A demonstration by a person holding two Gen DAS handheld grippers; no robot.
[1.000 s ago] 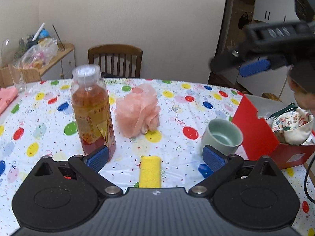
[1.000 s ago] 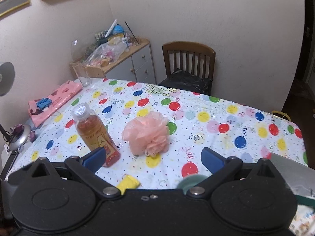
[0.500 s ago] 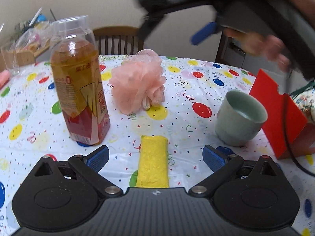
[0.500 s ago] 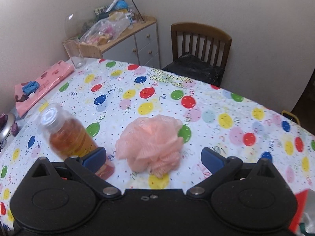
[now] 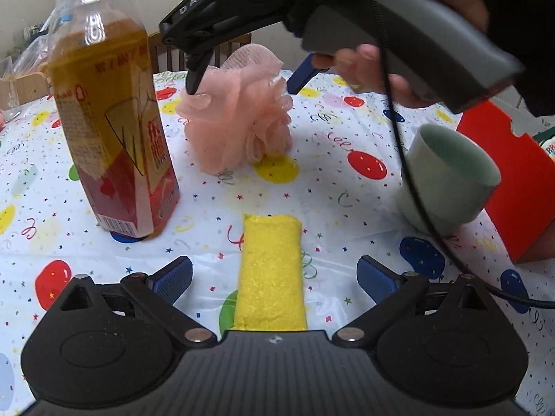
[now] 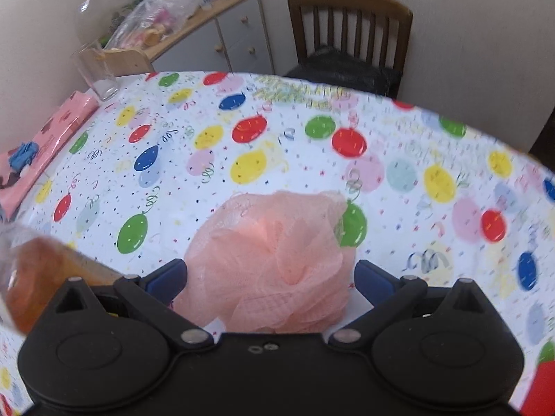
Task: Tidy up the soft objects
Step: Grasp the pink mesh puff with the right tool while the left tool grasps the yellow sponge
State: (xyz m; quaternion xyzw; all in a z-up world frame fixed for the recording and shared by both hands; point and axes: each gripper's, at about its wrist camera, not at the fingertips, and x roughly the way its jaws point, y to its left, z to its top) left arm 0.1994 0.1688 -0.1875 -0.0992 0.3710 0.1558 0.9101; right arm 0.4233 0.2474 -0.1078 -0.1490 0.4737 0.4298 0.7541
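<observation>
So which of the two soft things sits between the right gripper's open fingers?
The pink mesh bath pouf, flanked by the right gripper. The yellow sponge lies flat between the left gripper fingers instead.

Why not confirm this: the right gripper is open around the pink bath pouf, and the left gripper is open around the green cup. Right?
One slip: the left gripper is open around the yellow sponge, not the green cup, per the left wrist view. The right gripper is open around the pink bath pouf.

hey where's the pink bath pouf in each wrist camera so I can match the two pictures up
Left wrist: pink bath pouf sits upper centre on the tablecloth, right of the tea bottle, with the right gripper straddling it.
Right wrist: pouf fills lower centre, between the open fingers.
Shared landmark: the tea bottle, at that view's lower left.
</observation>
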